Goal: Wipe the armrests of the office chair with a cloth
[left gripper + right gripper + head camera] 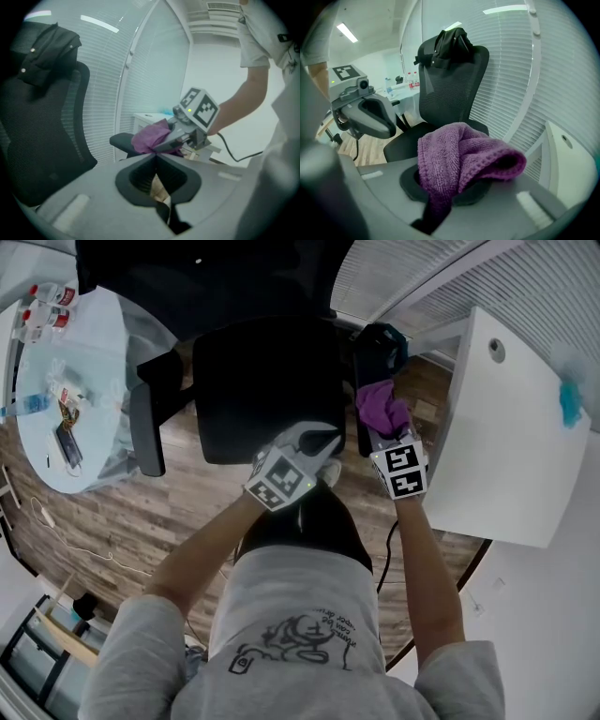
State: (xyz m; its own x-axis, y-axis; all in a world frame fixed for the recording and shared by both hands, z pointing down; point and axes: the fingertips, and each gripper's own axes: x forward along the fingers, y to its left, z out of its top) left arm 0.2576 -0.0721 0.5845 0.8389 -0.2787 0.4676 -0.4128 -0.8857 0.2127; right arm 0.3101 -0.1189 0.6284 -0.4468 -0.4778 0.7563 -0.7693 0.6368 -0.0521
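- Office chair [262,381]: right armrest [370,352] largely hidden under the purple cloth [380,407]; a dark garment [450,42] covers the headrest.
- Right gripper [384,427]: jaws clamped on the cloth, at that armrest.
- Left gripper [323,442]: jaws pressed together, empty, by the chair's seat front.
- Room: wood-plank floor [112,512]; round table [84,381] left of the chair, white desk [506,427] right, blinds [506,70] behind.
- Bottles [47,306] on the table: labels too small to read.

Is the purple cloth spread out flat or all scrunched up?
Scrunched up. The purple cloth sits as a folded lump in the right hand-held gripper, which is shut on it; no part of it lies flat.
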